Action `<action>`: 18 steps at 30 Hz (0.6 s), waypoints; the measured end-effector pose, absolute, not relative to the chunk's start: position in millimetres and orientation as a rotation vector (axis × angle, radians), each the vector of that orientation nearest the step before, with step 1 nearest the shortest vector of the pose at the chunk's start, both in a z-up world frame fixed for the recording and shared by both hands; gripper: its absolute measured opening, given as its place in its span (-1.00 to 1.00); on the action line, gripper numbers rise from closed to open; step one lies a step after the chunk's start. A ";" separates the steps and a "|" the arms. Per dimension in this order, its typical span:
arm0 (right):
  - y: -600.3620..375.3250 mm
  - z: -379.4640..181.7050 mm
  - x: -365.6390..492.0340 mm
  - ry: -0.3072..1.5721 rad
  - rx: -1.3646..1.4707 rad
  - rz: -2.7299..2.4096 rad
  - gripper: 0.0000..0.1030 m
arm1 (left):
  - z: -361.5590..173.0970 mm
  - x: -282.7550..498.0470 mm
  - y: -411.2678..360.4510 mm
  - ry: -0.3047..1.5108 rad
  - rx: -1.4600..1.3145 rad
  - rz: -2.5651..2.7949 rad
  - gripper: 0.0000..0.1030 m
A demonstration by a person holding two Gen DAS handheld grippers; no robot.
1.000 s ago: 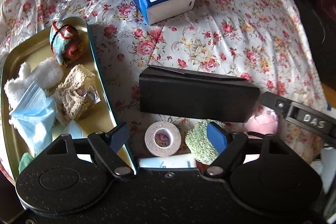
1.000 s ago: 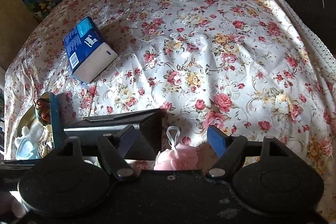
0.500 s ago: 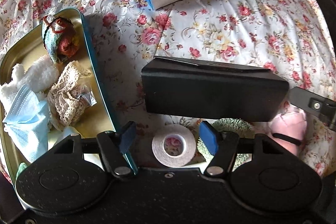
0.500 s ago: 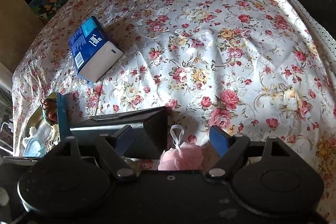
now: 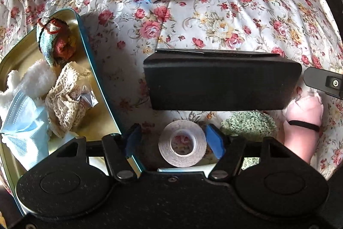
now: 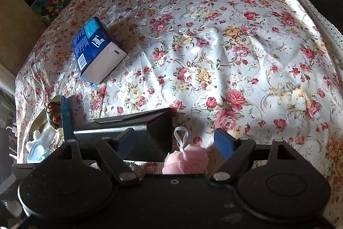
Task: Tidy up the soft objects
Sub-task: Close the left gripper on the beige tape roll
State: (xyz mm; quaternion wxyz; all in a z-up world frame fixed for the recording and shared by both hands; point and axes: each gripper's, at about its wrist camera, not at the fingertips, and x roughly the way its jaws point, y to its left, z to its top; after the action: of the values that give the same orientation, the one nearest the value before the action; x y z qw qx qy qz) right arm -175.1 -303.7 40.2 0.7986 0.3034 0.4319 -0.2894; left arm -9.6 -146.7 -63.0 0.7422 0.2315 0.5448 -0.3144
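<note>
Tape roll [image 5: 182, 145] lies flat on the flowered bed directly between the left gripper [image 5: 174, 143] pads, jaws opening slightly, right pad touching, left pad apart.

Tape roll [image 5: 182, 146] before box [image 5: 220, 87]; tin [image 5: 90, 53] left, holding mask [image 5: 23, 128].

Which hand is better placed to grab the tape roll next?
Left. Its tongs straddle the tape roll, jaws opening, pads not pressing. The right tongs sit over the pink puff instead.
</note>
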 end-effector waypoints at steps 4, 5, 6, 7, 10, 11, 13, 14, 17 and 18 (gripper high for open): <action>-303.5 40.0 -175.0 0.926 0.652 -0.622 0.56 | -63.5 -6.1 -142.9 1.192 0.516 -0.655 0.24; -303.3 39.9 -175.0 0.926 0.653 -0.622 0.57 | -64.3 -5.0 -142.6 1.195 0.516 -0.650 0.24; -303.4 39.8 -175.2 0.926 0.653 -0.623 0.57 | -64.7 -4.2 -141.8 1.197 0.511 -0.648 0.25; -303.6 39.8 -175.2 0.926 0.652 -0.621 0.57 | -65.1 -3.9 -141.1 1.198 0.508 -0.650 0.26; -303.0 39.2 -174.9 0.929 0.648 -0.621 0.57 | -68.2 -7.9 -144.6 1.199 0.543 -0.658 0.22; -302.7 39.1 -174.6 0.929 0.647 -0.621 0.57 | -69.4 -11.0 -146.3 1.200 0.556 -0.664 0.22; -303.9 38.5 -175.1 0.930 0.650 -0.623 0.58 | -75.8 -15.8 -149.8 1.239 0.569 -0.680 0.21; -304.5 38.3 -175.2 0.929 0.653 -0.623 0.58 | -79.8 -16.3 -151.1 1.255 0.572 -0.678 0.19; -305.0 37.8 -175.2 0.928 0.655 -0.625 0.58 | -81.7 -16.2 -153.1 1.245 0.579 -0.666 0.05; -305.4 37.3 -175.0 0.929 0.655 -0.626 0.58 | -80.4 -14.0 -152.5 1.249 0.562 -0.661 -0.06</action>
State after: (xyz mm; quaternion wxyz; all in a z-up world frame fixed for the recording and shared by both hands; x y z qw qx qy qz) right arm -175.0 -305.4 37.3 0.7968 0.3051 0.4325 -0.2915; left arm -14.0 -152.5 -80.4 0.7245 0.2546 0.5662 -0.2994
